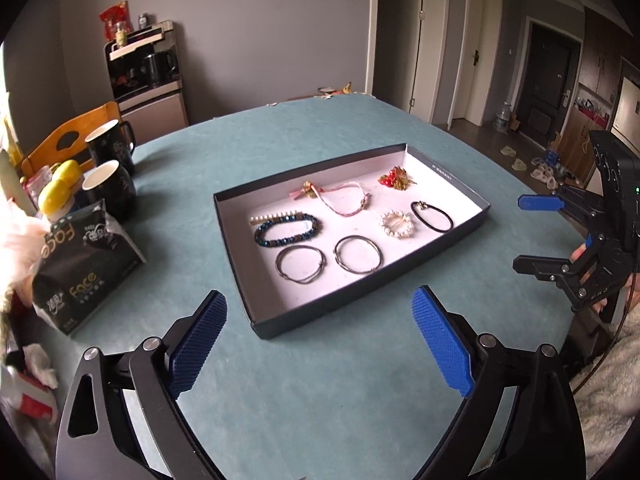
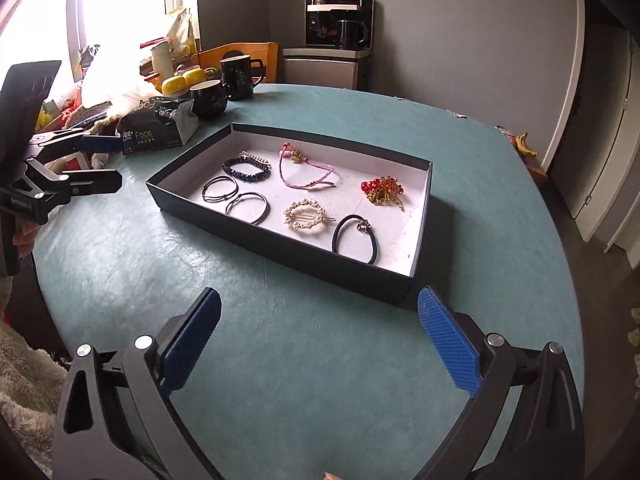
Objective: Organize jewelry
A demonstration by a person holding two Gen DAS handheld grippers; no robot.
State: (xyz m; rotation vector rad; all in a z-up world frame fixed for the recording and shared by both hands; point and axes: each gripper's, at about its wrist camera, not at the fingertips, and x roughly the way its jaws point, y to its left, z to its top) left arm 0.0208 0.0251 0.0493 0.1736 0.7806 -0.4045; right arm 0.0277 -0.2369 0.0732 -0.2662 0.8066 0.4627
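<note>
The left gripper (image 1: 318, 344) and the right gripper (image 2: 318, 344) both hung over the teal table (image 2: 320, 380) just short of the box (image 2: 280, 236), each with its blue pads spread wide and nothing between them. Inside the box lay the beaded bracelet (image 1: 287, 229), two thin bangles (image 1: 358, 254), the pearl ring clip (image 2: 305, 215), the black hair tie (image 2: 355, 238), the pink cord bracelet (image 2: 306, 172) and the red-and-gold brooch (image 2: 383, 192), all apart from its walls. Beyond the box stood two black mugs (image 2: 210, 98) and a tissue pack (image 2: 160, 126).
</note>
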